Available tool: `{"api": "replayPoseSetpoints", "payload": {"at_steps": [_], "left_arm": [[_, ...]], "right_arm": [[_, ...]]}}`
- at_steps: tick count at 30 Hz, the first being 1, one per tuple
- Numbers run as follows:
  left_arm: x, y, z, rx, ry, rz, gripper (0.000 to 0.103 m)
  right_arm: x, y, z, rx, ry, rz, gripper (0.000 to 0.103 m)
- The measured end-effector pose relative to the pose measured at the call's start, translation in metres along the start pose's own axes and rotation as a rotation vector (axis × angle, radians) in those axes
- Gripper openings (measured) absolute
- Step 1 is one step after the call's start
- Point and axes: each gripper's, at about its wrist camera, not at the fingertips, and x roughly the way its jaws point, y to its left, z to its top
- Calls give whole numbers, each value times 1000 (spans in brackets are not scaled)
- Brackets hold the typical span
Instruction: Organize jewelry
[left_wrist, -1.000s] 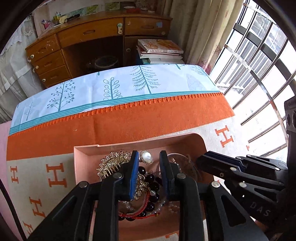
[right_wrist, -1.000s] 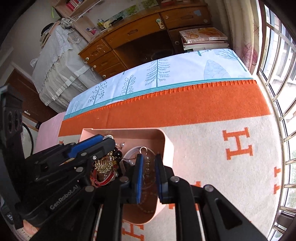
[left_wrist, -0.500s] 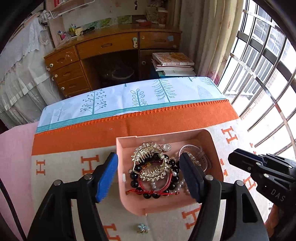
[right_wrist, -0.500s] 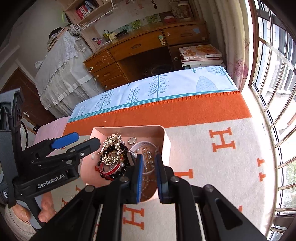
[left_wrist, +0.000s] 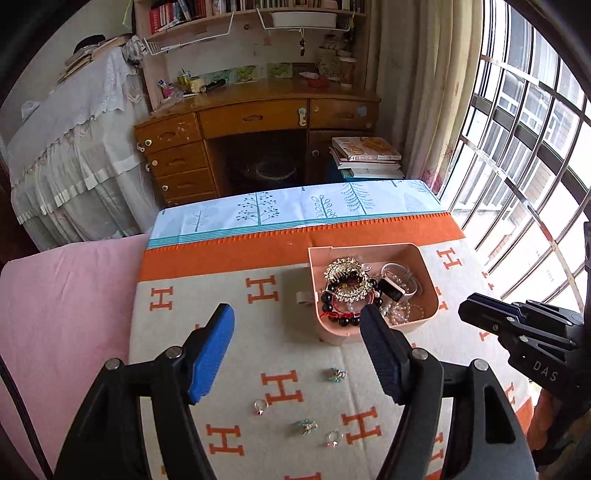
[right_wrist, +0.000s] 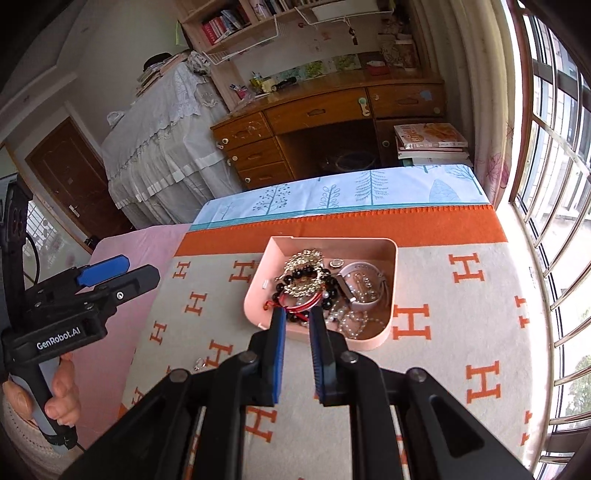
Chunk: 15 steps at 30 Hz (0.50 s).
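A pink tray (left_wrist: 431, 286) on the H-patterned blanket holds a gold comb (left_wrist: 341, 267), a black bead bracelet (left_wrist: 332, 314), a white watch (left_wrist: 402, 282) and pearls. Loose on the blanket in front lie two rings (left_wrist: 260, 406) and two teal earrings (left_wrist: 337, 373). My left gripper (left_wrist: 295, 312) hovers above them, left of the tray, its jaws opening with nothing between them. My right gripper (right_wrist: 296, 312) hangs over the near wall of the tray (right_wrist: 392, 280), shut and holding nothing. The bracelet (right_wrist: 325, 291) and the watch (right_wrist: 364, 280) lie just beyond it.
The blanket (left_wrist: 236, 314) covers a bed with a pink sheet (left_wrist: 66, 302) to the left. A barred window (left_wrist: 524, 155) runs along the right side. Beyond the bed stand a wooden desk (left_wrist: 255, 118) and a stack of books (left_wrist: 365, 153). A hand (right_wrist: 61, 391) holds the left gripper.
Both grippers rose and drew back from the tray. The left jaws went from nearly shut over the jewelry to wide open. The loose rings and earrings came into view.
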Motion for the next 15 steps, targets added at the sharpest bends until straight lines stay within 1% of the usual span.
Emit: {"api": "replayPoseSetpoints", "payload": {"at_steps": [1,2,3,4,6,9,12,15], "left_arm": [[-6,3,-6,6,-10,3,72],[-12,7,-12,7,-22,7,80],[-16,10,-18,5,-32,11,87],[-20,12,-25,7,-45,13,88],[-24,16,-39,15,-54,11,88],[-20,22,-63,8,-37,16,88],[-7,29,-86,-23,-22,45,88],[14,32,-110,-69,0,71,88]], "right_arm": [[-3,7,-3,-14,-7,6,17],[-6,14,-7,-31,-12,12,24],[-8,21,-11,-47,-15,16,28],[-9,26,-15,-63,-14,19,33],[-8,39,-24,-108,-5,25,33],[0,52,-38,-164,15,33,33],[12,53,-48,-160,31,28,33],[27,46,-56,-118,39,21,33]]}}
